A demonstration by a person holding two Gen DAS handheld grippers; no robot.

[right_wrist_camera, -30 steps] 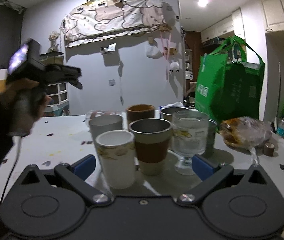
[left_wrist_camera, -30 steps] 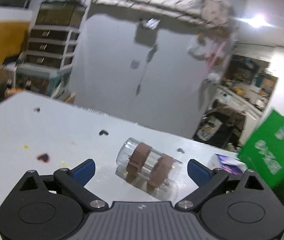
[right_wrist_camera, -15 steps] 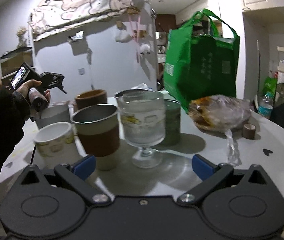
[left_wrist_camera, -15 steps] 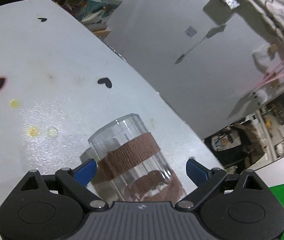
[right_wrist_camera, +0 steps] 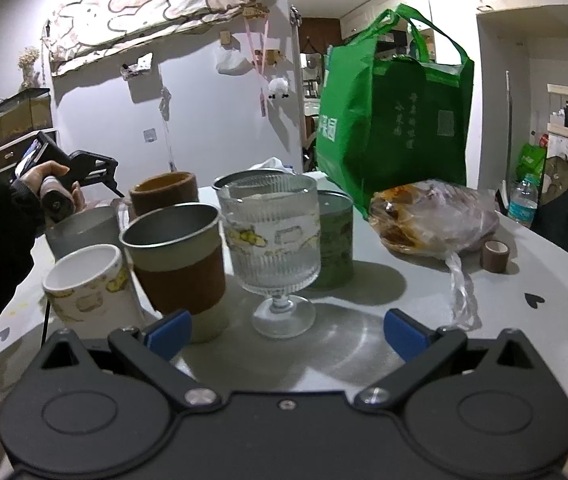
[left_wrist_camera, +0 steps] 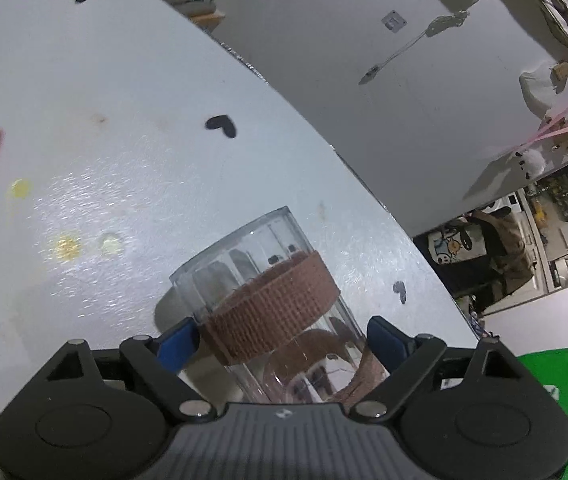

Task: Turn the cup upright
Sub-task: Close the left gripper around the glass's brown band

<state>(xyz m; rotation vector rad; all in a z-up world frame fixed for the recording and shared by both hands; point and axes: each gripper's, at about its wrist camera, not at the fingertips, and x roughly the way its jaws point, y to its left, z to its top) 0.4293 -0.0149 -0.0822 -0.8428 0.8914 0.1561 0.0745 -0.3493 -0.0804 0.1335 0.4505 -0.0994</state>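
Observation:
A clear cup (left_wrist_camera: 268, 304) with two brown woven bands lies on its side on the white table (left_wrist_camera: 104, 92). My left gripper (left_wrist_camera: 282, 338) is open around it, one blue finger (left_wrist_camera: 176, 342) on each side, with small gaps to the glass. My right gripper (right_wrist_camera: 284, 330) is open and empty, low over the table in front of a ribbed stemmed glass (right_wrist_camera: 274, 252). In the right wrist view the left gripper (right_wrist_camera: 96, 170) shows at far left behind the cups, and the lying cup is hidden.
Several upright cups stand together: a white paper cup (right_wrist_camera: 84, 284), a steel cup with brown sleeve (right_wrist_camera: 178, 260), a grey cup (right_wrist_camera: 84, 232), a brown cup (right_wrist_camera: 164, 192), a green tin (right_wrist_camera: 335, 236). A green bag (right_wrist_camera: 395, 120), a plastic food bag (right_wrist_camera: 431, 220) and a tape roll (right_wrist_camera: 495, 256) are right.
My left gripper has dropped and moved in until its fingers straddle the lying cup, and they have narrowed a little. My right gripper has swung right, then held nearly still.

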